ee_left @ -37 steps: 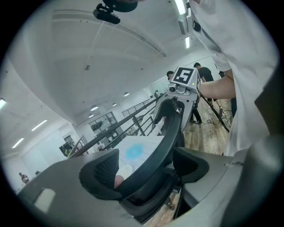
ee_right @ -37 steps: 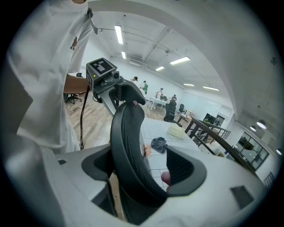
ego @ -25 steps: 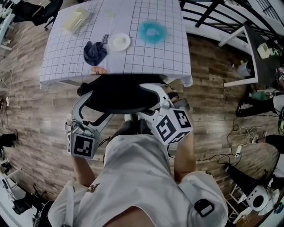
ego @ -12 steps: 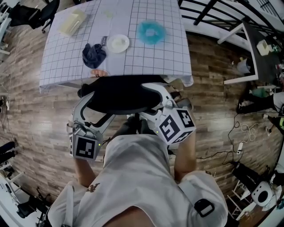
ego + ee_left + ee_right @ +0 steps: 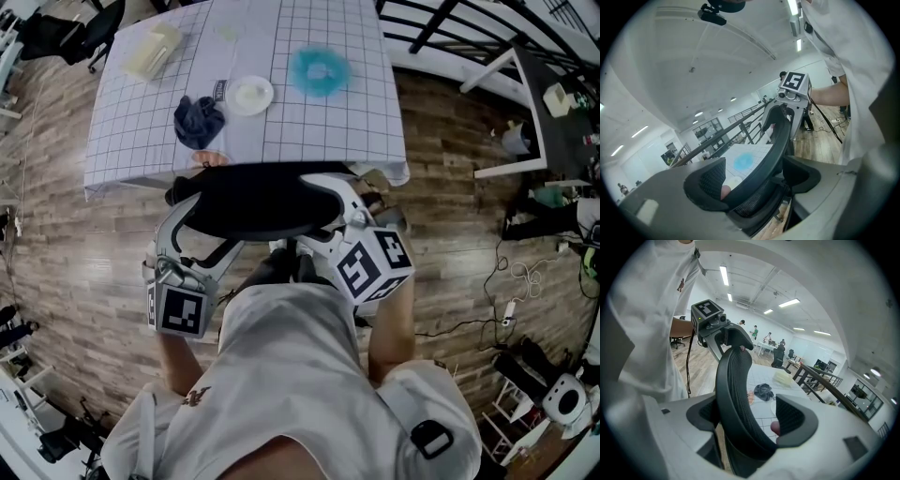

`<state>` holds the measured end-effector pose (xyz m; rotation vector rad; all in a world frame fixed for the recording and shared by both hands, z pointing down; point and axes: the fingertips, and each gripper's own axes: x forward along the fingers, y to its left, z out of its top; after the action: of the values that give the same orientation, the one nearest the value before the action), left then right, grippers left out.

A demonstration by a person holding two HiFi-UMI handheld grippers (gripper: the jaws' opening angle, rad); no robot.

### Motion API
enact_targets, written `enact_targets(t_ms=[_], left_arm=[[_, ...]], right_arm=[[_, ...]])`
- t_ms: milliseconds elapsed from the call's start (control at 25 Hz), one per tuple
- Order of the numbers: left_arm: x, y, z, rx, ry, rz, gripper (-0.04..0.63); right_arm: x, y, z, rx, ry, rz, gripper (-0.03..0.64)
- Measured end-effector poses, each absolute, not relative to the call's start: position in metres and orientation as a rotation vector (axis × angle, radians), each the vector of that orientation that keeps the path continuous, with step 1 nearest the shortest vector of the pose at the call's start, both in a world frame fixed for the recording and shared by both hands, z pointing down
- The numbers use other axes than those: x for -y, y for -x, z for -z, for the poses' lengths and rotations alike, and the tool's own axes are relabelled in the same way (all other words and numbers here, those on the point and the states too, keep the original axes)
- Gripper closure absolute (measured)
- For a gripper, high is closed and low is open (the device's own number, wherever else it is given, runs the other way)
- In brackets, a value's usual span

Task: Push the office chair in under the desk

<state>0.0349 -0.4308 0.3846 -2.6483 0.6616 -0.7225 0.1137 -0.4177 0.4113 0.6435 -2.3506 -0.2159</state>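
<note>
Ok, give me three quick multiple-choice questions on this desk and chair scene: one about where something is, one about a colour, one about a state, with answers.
1. In the head view, the fluffy blue ring lies: A) right of the white dish B) on the floor C) on a chair seat.
2. The crumpled cloth on the desk is: A) red B) dark blue C) yellow.
3. Between the right gripper jaws is: A) nothing B) the crumpled cloth C) the chair backrest.
Answers: 1 A, the ring sits beside the dish, on its right. 2 B, its folds are navy. 3 C, the black backrest runs between the two pads.
</note>
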Motion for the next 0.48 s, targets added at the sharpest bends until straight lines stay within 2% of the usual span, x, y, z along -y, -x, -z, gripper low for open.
enact_targets(t_ms=[480], left_arm=[[0.4400, -0.0385, -0.3841, -0.642, 2.652, 0.725, 0.218]], right_arm=[[0.4284, -0.1173, -0.4108, 2.346, -0.649, 0.207, 0.273]])
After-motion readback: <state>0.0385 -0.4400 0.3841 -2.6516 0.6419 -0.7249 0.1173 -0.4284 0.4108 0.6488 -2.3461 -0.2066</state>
